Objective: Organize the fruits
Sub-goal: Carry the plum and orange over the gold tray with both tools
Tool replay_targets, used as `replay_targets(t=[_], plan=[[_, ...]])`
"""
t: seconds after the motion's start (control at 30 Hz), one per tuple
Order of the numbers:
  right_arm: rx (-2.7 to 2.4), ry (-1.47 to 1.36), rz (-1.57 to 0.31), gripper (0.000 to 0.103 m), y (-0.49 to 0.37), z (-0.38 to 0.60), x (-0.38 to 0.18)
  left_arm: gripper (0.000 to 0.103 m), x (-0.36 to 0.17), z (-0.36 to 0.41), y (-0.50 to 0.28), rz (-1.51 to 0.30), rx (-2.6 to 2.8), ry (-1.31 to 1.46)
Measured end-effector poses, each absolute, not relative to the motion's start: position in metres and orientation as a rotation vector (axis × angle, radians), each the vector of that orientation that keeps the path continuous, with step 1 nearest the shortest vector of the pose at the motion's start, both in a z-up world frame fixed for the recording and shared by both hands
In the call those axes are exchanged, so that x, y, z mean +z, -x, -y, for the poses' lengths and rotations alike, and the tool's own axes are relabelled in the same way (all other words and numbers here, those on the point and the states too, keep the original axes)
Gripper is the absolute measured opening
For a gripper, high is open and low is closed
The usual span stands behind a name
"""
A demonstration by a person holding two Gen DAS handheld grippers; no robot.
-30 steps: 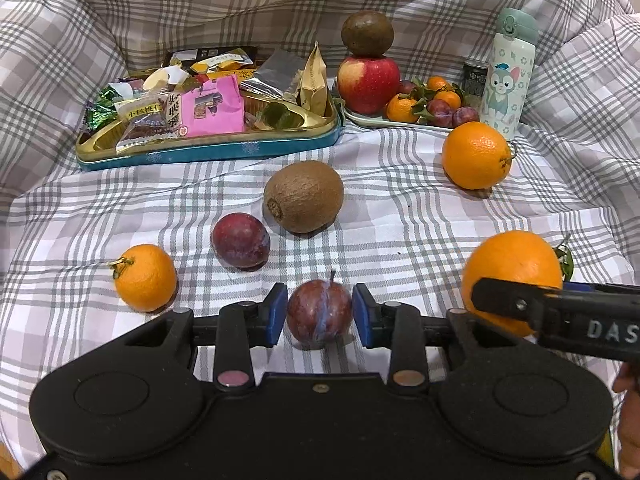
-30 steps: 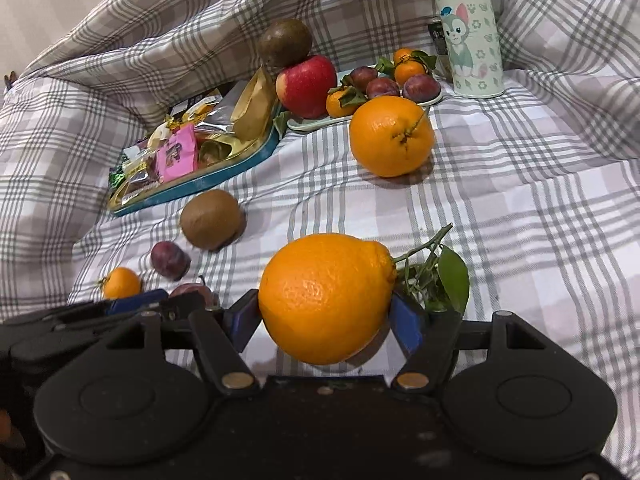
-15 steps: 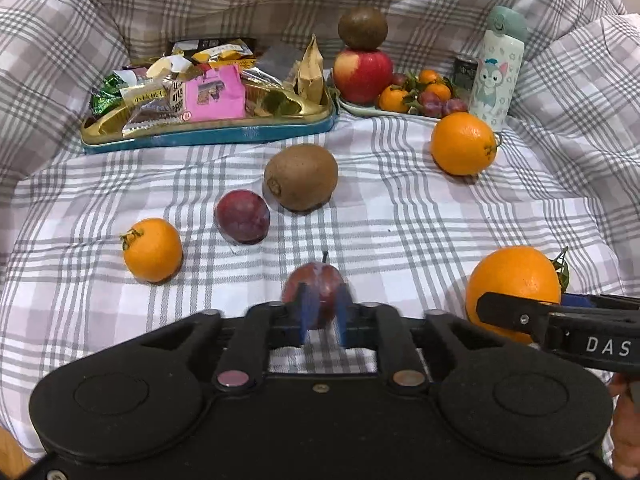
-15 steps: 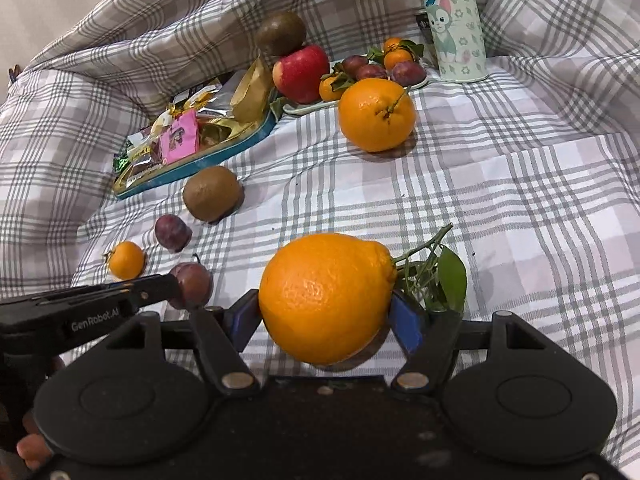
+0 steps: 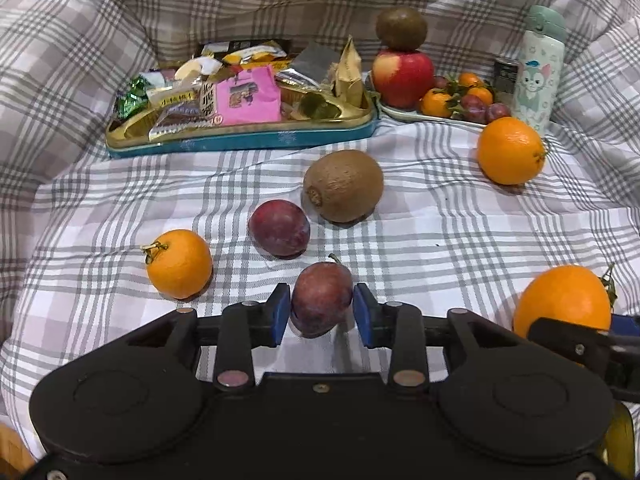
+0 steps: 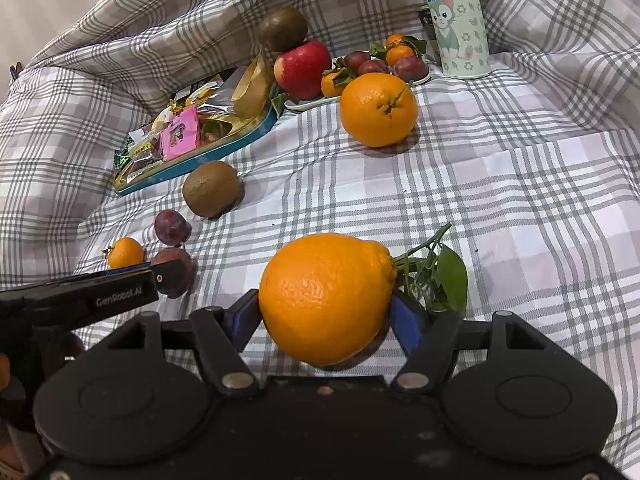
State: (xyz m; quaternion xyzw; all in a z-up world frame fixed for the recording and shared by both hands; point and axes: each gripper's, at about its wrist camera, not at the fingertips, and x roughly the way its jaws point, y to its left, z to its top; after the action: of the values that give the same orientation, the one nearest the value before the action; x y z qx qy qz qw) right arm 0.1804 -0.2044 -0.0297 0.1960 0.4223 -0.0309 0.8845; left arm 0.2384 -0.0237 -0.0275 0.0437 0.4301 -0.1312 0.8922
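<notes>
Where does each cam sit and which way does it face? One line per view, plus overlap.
Left wrist: on the left gripper, angled down at a plum between opening jaws; right gripper's finger at right.
Right wrist: on the right gripper, angled down, clamping a large orange; left gripper at left.
Shared: kiwi, snack tray, bottle.

Cloth [image 5: 460, 240] woven plaid, matt; kiwi [image 5: 343, 186] fuzzy.

Even, fairly bright indoor light from above, soft short shadows under the fruit, sharp focus mid-frame, strong fisheye bending at the edges, faint sheen on black plastic.
</notes>
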Motion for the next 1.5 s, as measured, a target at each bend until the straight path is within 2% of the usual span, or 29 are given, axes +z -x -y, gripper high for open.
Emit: replay_targets(t=[0.6, 1.03, 1.5], plan=[[-0.043, -0.376, -0.868, 0.073, -0.168, 0.197, -0.017, 0.043, -0.016, 0.009, -0.221, -0.895, -0.295, 0.0], [0.047, -0.307, -0.876, 0.073, -0.114, 0.173, 0.001, 0.043, 0.008, -0.01, -0.153, -0.871, -0.31, -0.025], [0.236, -0.204, -0.915, 0.073, -0.028, 0.137, 0.008, 0.043, 0.0, -0.023, -0.075, -0.91, -0.309, -0.032]])
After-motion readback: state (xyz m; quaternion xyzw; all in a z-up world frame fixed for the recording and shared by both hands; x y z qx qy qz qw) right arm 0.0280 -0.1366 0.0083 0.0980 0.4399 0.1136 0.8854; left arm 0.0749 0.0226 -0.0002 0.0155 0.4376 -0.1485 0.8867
